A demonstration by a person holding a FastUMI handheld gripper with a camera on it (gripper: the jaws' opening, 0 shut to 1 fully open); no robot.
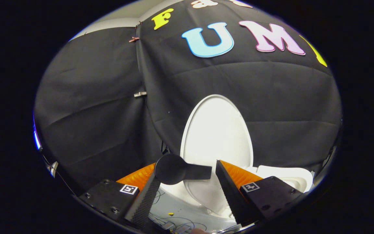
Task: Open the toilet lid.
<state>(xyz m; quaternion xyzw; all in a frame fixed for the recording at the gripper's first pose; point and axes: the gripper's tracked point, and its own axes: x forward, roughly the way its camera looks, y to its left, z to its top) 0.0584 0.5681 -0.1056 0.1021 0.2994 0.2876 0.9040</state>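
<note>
Our gripper (187, 188) hangs released, fingers spread and gripping nothing. Between them juts a black tab with a round end (179, 169), touching the left finger's tip. Just beyond the tab stands the toilet lid (216, 130), raised upright over the bowl rim (291, 177), backed by black cloth (93, 113). A nudge from us could tip the unheld lid back down.

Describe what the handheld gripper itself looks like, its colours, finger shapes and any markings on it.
The gripper has two wedge-shaped fingers with orange outer faces and black, finely ribbed inner pads. Each finger sits on a black block fixed with dark screws, and each block carries a small square black-and-white marker. A black spoon-shaped tab with a round end juts out by the fingertips.
</note>
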